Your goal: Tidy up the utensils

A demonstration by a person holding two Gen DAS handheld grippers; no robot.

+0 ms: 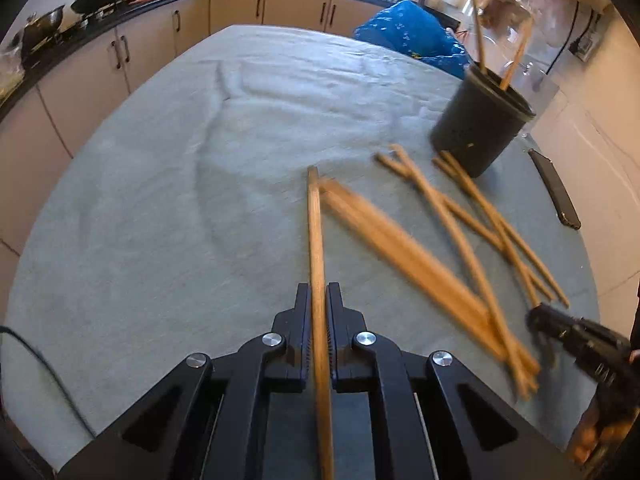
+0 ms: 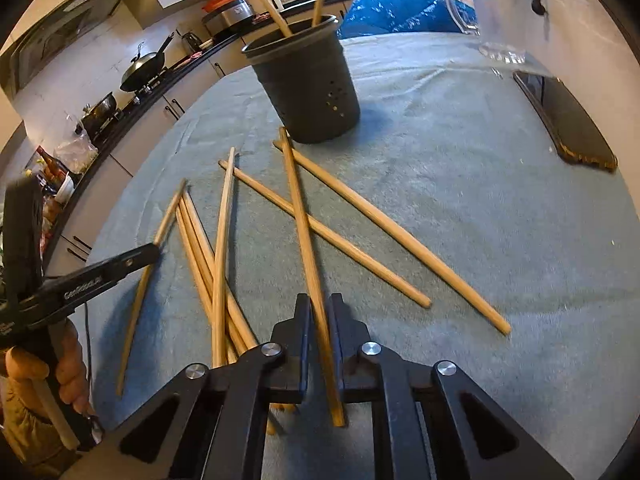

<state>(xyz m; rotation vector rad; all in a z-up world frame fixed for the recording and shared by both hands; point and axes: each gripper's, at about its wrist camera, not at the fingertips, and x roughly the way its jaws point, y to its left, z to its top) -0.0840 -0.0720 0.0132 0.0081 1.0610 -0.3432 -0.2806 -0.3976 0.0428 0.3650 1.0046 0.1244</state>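
The left gripper (image 1: 319,300) had its jaws clamped on one chopstick (image 1: 315,240), its long axis running straight ahead; the right gripper (image 2: 320,312) was clamped likewise on another (image 2: 304,220). The holder (image 2: 308,84) stood far ahead, nearer the right hand, loose chopsticks (image 2: 352,248) between. Lettering on the left gripper was unreadable.
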